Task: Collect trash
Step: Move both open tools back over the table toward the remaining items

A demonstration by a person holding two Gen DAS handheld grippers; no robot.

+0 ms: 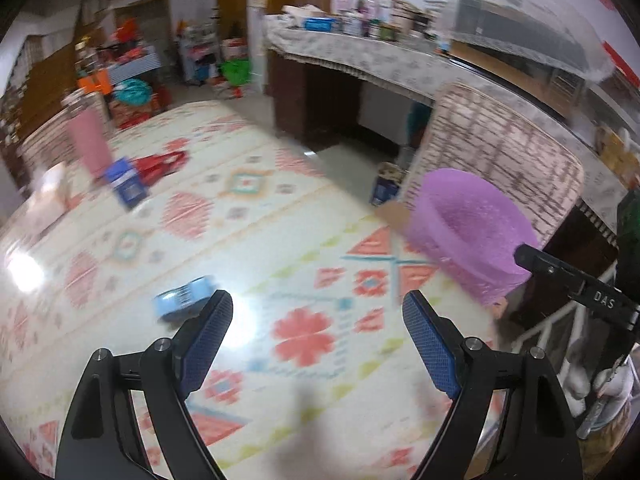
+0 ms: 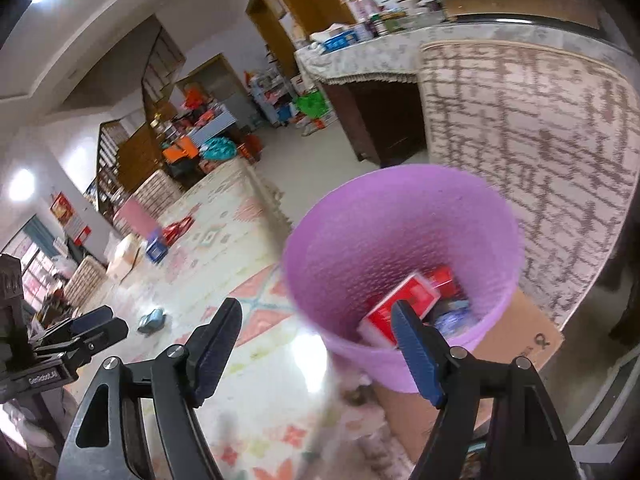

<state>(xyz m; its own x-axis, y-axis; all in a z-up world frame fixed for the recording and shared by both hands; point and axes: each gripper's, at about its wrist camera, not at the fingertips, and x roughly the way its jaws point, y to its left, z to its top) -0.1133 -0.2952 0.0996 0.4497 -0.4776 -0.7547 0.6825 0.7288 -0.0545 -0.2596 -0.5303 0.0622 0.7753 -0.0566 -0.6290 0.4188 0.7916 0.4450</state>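
Observation:
A purple bin (image 2: 400,236) stands at the patterned mat's right edge; it also shows in the left wrist view (image 1: 468,232). Inside it lie a red box (image 2: 396,308) and other wrappers. My right gripper (image 2: 318,320) is open and empty, just above the bin's near rim. My left gripper (image 1: 318,312) is open and empty over the mat (image 1: 240,240). A crumpled light blue wrapper (image 1: 182,300) lies on the mat just left of the left fingertips; it also shows in the right wrist view (image 2: 152,320). A blue box (image 1: 126,186) and a red packet (image 1: 160,162) lie farther away.
A pink upright container (image 1: 90,144) stands at the mat's far left. A rolled patterned rug (image 2: 528,160) leans behind the bin. A cardboard sheet (image 2: 520,340) lies under the bin. A cluttered counter (image 1: 360,56) runs along the back.

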